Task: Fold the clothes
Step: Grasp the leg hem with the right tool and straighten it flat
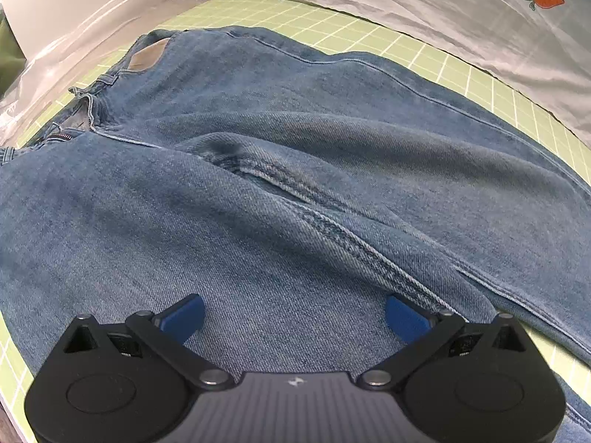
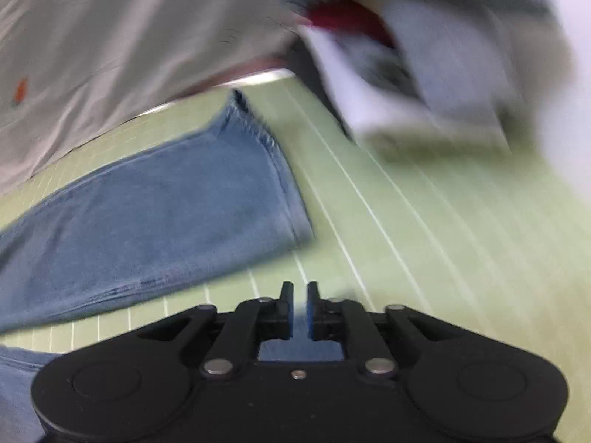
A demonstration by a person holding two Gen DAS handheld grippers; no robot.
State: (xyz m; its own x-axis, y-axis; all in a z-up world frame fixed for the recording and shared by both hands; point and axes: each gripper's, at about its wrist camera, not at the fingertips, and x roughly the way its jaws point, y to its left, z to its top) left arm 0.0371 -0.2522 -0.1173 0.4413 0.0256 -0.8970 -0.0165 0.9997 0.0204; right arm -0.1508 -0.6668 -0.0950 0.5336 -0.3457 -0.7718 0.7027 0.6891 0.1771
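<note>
Blue jeans (image 1: 280, 155) lie flat on a green gridded mat (image 1: 332, 33), waistband at the far left, legs running right. My left gripper (image 1: 293, 317) is open, its blue pads spread just above the thigh and crotch seam, holding nothing. In the blurred right wrist view one jeans leg (image 2: 155, 214) ends in its hem (image 2: 273, 155) on the mat (image 2: 424, 240). My right gripper (image 2: 300, 310) is nearly closed, with only a thin gap between its fingers. A bit of denim shows low between them, so it seems shut on the other leg's edge.
A white cloth with a carrot print (image 1: 461, 18) lies beyond the jeans along the mat's far edge. Clear plastic (image 1: 55, 59) sits at the far left. A blurred pile of white, grey and red clothes (image 2: 424, 74) lies at the mat's far right.
</note>
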